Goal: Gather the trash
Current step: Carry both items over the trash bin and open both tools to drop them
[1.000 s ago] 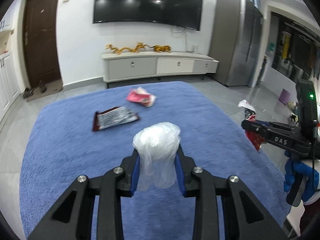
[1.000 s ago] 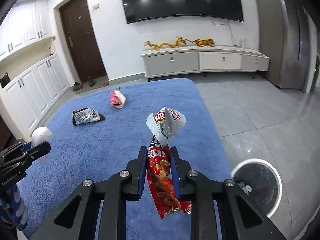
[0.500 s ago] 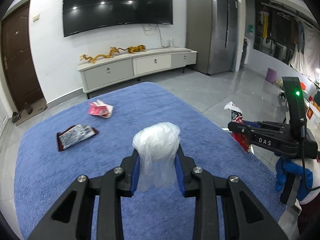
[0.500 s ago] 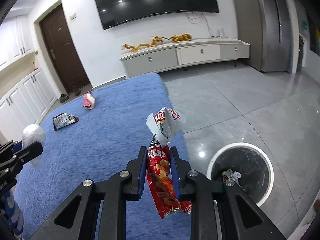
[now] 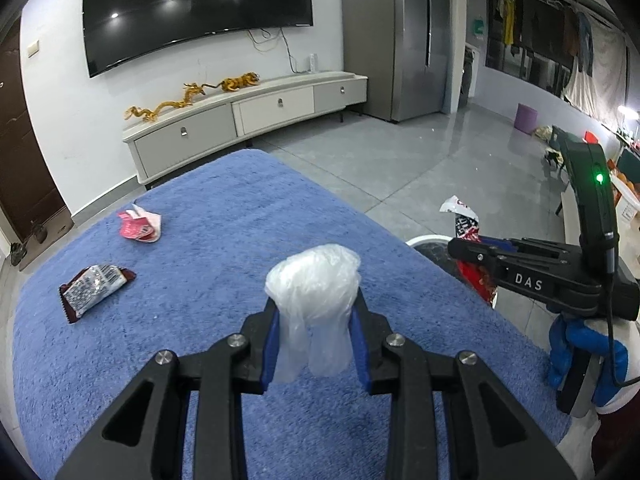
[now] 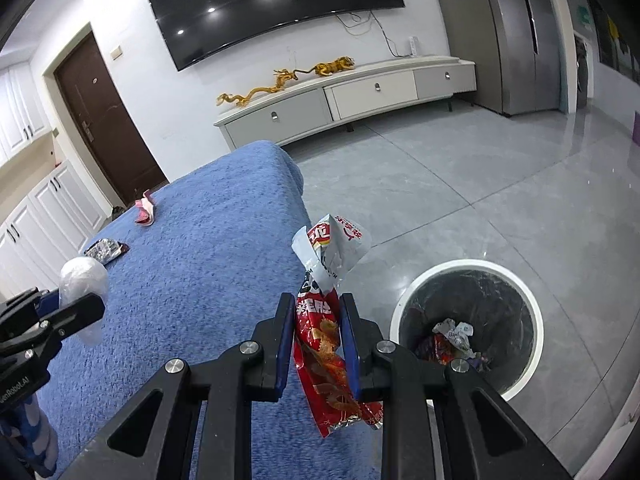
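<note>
Right wrist view: the bin (image 6: 466,322) has been brought close; the snack bag (image 6: 328,320) is clamped in the right gripper (image 6: 316,340) beside it. Plastic wad (image 5: 316,296) is clamped in the left gripper (image 5: 316,344), farther from the bin.

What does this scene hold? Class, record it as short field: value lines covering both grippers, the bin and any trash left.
left gripper: shut on plastic wad
right gripper: shut on snack bag
bin: on floor beside table, right of snack bag, some trash inside
table: blue cover
trash left: dark wrapper, pink wrapper, both on table
</note>
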Tool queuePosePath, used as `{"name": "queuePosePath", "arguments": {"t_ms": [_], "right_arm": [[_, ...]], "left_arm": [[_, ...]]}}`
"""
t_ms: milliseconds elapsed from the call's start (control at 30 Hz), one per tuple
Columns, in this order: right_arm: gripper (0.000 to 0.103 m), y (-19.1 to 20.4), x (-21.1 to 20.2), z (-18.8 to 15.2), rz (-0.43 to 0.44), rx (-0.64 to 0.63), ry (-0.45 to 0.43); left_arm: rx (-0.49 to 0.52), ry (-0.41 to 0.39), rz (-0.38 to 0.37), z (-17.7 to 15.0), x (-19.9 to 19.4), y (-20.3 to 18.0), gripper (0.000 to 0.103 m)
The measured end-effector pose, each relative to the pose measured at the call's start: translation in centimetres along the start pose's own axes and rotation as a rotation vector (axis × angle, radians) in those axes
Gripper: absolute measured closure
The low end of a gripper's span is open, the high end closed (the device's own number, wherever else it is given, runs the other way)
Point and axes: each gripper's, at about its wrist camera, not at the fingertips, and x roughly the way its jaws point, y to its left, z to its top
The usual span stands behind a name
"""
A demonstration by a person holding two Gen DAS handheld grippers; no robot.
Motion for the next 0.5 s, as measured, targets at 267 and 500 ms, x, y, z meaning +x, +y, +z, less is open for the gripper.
{"name": "queuePosePath", "arguments": {"t_ms": [267,500], "right_arm": [[0.082,-0.9,-1.0,0.7,0.039,0.022,-0.023],[0.082,-1.5,-1.3,0.7,0.036,0.024,-0.031]], "left_arm": [[0.019,0.028,-0.013,0.4,1.5,-1.4,0.074],[0.044,0.043,-0.023,1.0,2.4,-2.7,0.074]]}}
